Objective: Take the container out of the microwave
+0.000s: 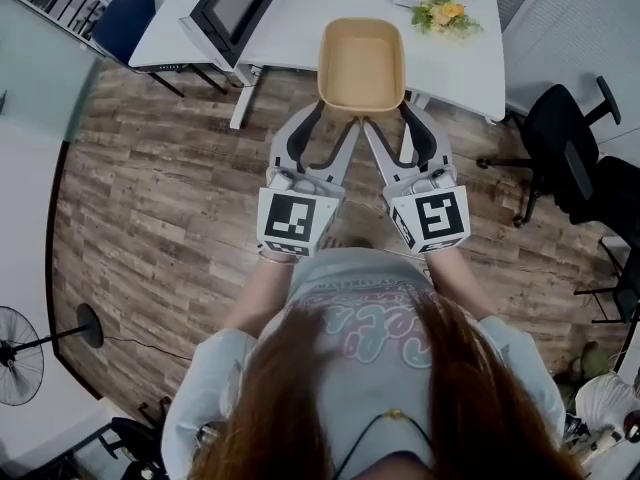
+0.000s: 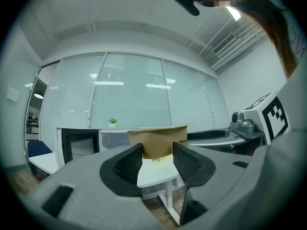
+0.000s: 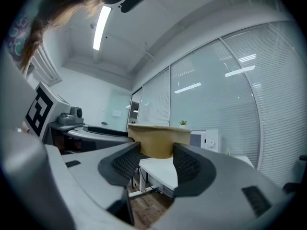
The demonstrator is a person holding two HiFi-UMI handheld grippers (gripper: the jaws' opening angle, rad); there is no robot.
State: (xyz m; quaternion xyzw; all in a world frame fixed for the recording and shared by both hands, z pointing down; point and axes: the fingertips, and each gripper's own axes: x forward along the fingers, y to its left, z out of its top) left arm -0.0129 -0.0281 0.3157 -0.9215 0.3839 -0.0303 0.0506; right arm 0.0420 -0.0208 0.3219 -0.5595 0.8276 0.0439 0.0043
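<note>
The left claw (image 1: 337, 116) and right claw (image 1: 387, 116) are both clenched side by side on the near end of the tan container (image 1: 360, 63), which hangs at their twelve o'clock over the bench (image 1: 470, 58) edge, clear of the open microwave (image 1: 235, 6) at ten o'clock.

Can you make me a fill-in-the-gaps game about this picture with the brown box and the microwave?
1. The left gripper and the right gripper both hold the tan ____.
2. Inside, the container is ____.
3. The microwave door stands ____.
4. The yellow flowers sit on the white ____.
Missing words: container, empty, open, table.
</note>
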